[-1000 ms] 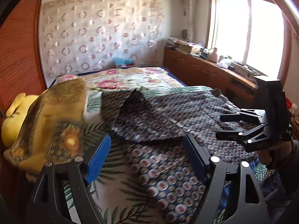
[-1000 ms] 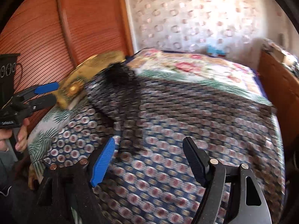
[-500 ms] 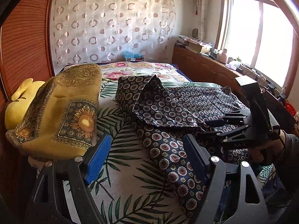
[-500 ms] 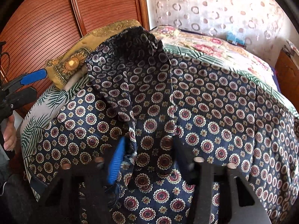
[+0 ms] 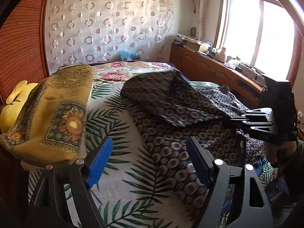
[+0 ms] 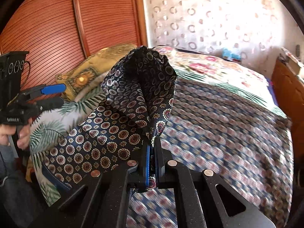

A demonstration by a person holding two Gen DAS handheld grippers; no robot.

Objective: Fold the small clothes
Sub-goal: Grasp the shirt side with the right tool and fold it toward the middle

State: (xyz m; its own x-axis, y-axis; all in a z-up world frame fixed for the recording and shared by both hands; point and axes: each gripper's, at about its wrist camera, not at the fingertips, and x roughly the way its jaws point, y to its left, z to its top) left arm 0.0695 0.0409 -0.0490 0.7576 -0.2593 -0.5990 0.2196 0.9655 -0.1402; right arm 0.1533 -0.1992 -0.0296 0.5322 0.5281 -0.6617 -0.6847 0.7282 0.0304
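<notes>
Looking along the left gripper (image 5: 148, 163), the left wrist view shows its blue pad and black pad standing wide apart with nothing between them, hovering above a bed (image 5: 121, 171) covered in a palm-leaf sheet. A dark patterned garment (image 5: 171, 114) lies spread across the right half of the bed, with one flap raised and blurred. At the far right edge, the right gripper (image 5: 241, 121) is seen side-on, its fingers pressed together on the garment's near edge; a hand (image 5: 285, 150) holds it from below. A yellow sunflower-print cloth (image 5: 57, 114) is draped over a mound at the left edge, beside a yellow cushion (image 5: 13, 110). Bare sheet lies between that cloth and the garment. A wooden cabinet (image 5: 218, 72) under a bright window (image 5: 256, 34) runs along the right side of the bed.

Switching to the right wrist view, the right gripper (image 6: 152, 161) is closed tight on a fold of the garment (image 6: 117, 133), which rises from the pads into a tall peak. This close grip is hidden in the other view. The rest of the garment, spread to the right, is blurred. The left gripper (image 6: 51, 95) appears at the left edge, open, held by a hand (image 6: 17, 134), in front of a slatted wooden wardrobe (image 6: 57, 28). The sunflower cloth (image 6: 91, 72) sits behind it.
</notes>
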